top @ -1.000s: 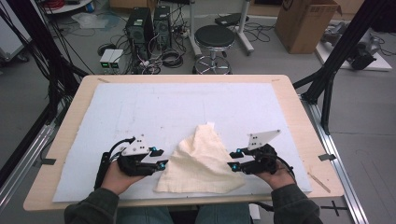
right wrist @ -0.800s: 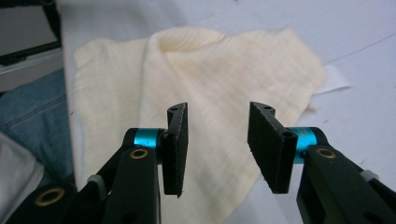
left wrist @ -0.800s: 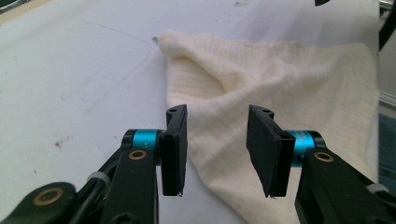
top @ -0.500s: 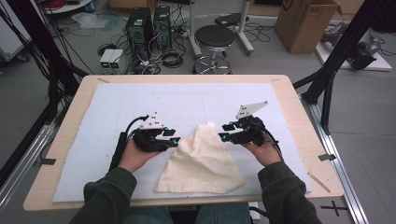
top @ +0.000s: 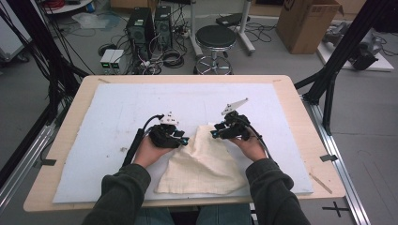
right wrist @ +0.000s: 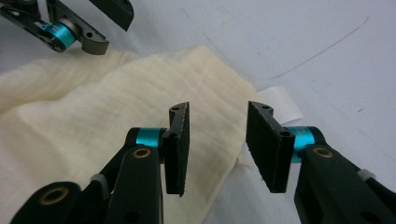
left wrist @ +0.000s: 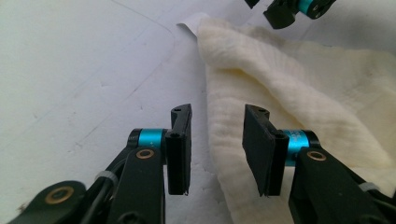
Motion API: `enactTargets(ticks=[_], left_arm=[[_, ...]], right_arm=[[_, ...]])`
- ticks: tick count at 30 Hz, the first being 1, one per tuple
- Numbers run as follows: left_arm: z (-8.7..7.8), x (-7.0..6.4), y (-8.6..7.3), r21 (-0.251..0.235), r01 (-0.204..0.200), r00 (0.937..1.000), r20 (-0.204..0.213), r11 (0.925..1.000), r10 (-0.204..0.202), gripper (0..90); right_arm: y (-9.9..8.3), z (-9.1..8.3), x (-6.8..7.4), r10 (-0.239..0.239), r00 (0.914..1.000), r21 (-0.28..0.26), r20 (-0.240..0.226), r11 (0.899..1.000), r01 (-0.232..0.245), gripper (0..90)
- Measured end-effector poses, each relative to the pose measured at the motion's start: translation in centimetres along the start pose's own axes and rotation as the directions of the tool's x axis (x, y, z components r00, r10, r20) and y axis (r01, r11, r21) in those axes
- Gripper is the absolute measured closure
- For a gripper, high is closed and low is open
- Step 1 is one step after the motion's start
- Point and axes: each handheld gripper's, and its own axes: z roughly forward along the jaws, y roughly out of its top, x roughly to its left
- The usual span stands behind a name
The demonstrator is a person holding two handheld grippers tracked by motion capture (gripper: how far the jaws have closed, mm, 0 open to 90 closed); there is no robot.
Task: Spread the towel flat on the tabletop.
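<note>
white foam mat [top: 117, 136] on a wooden table [top: 300, 122], high view: cream cloth [top: 206, 164] lies near the front edge, between left gripper [top: 180, 139] and right gripper [top: 215, 133]. left gripper view: jaws parted, empty, at the cloth's folded edge. right gripper view: jaws likewise apart. soft, light, limp; pinch a corner or edge.

Cream cloth [top: 204, 161] crumpled, lying on white mat [top: 117, 112] nr front edge
</note>
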Motion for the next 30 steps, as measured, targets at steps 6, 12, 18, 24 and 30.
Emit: enactTargets(ticks=[6, 12, 18, 24, 30], left_arm=[[1.2, 0.2, -0.3, 0.026, 0.008, 0.9999, 0.011, 0.9996, -0.008, 63.9], [1.7, 0.0, -0.4, 0.042, 0.001, 0.9999, 0.012, 0.9991, -0.002, 71.2], [2.0, -0.3, -0.4, 0.06, -0.024, 0.9997, 0.008, 0.9979, 0.024, 84.9], [1.0, -0.3, -0.1, 0.038, -0.027, 0.9995, -0.013, 0.9989, 0.028, 87.4], [-1.0, -0.3, 0.3, -0.019, -0.026, 0.9988, -0.042, 0.9995, 0.025, 87.7]], right_arm=[[-0.4, 1.4, -0.3, 0.014, 0.9999, 0.032, -0.002, 0.999, -0.014, 64.4], [-0.4, 2.2, 0.0, -0.007, 0.9999, 0.072, 0.015, 0.997, 0.006, 74.6], [-0.5, 2.2, 0.0, -0.003, 0.9999, 0.077, 0.01, 0.997, 0.002, 82.9], [-0.4, 1.6, 0.0, -0.007, 0.9997, 0.068, 0.024, 0.998, 0.005, 84.8], [-0.2, -0.3, 0.2, -0.01, 0.9991, 0.012, 0.042, 1.0, 0.009, 84.8]])
